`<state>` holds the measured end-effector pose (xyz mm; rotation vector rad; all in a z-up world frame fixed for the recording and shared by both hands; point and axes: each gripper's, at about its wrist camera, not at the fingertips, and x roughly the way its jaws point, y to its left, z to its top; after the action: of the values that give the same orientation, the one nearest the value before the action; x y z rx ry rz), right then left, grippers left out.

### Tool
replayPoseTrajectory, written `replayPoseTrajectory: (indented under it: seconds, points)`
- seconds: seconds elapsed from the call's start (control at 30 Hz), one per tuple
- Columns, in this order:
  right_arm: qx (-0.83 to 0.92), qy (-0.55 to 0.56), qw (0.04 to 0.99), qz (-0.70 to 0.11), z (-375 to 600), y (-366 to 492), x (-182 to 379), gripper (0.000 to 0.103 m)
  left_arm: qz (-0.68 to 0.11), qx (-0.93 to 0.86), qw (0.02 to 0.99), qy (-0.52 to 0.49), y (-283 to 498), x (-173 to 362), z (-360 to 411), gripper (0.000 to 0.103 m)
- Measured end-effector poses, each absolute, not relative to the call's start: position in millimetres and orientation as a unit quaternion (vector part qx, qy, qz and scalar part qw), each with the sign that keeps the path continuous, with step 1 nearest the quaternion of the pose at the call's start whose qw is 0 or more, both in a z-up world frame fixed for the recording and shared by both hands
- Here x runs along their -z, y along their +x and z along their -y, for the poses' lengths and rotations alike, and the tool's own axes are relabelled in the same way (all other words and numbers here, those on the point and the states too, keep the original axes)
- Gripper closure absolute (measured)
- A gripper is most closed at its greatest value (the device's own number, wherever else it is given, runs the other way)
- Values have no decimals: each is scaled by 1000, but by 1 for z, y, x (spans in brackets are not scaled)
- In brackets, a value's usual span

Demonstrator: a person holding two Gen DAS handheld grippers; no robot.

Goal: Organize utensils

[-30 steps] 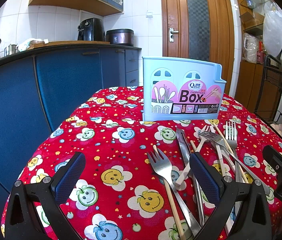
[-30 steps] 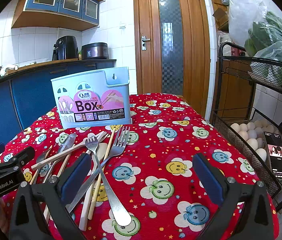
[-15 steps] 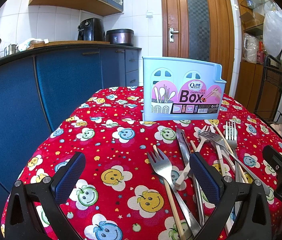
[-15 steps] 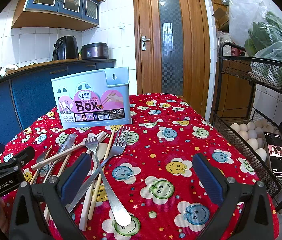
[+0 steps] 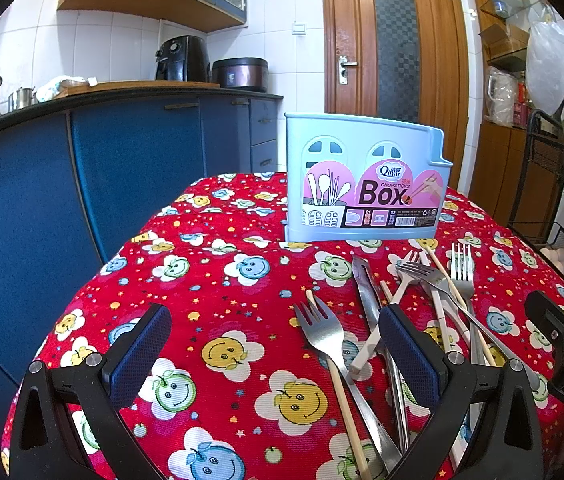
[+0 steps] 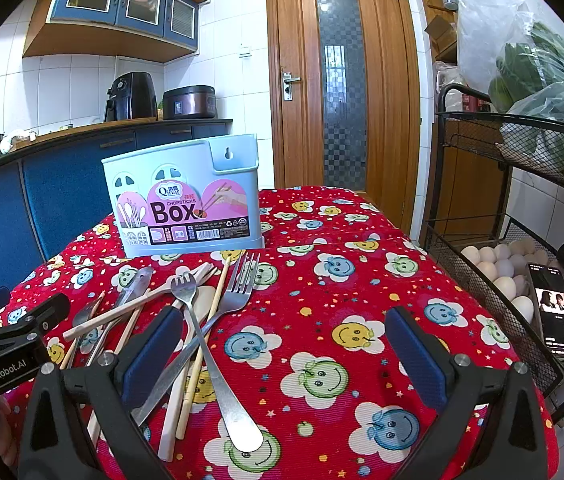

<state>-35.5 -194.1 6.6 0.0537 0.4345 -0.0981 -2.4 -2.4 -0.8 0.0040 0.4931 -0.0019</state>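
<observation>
I judge nothing sorted yet: both my left gripper and right gripper gape wide, empty, near the utensil pile, chopsticks box beyond.

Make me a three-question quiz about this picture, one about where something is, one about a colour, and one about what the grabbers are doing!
1. Where does the pale blue plastic chopsticks box stand?
A. Behind the pile of metal forks and wooden chopsticks
B. On the blue counter
C. In the wire basket

2. What colour is the smiley-flower tablecloth mostly?
A. Green
B. Red
C. White

3. What are the left hand-held gripper and right hand-held gripper doing?
A. Both squeezing forks
B. One holding the box
C. Both open, holding nothing

Answers:
1 A, the box stands on the table beyond the pile.
2 B, the cloth is red between its flowers.
3 C, the fingers are wide apart with only cloth between.
</observation>
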Motion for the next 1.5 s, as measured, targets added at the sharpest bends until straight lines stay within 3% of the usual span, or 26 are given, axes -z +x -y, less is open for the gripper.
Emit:
replayPoseTrajectory:
  seconds: [0.67,1.07,1.23,1.5]
  points:
    - [20,64,963,-261,207,-22,-3,0,-257,5,966,4,5,3,4,0]
    - [-8,34,951,-306,206,-12,-9,0,-296,72,950,64,17,-4,32,1]
    - [-10,31,948,-317,218,-7,-15,1,-326,100,939,49,36,-10,38,17]
    - [-9,35,940,-340,239,6,-18,17,-369,147,914,80,65,-11,61,35]
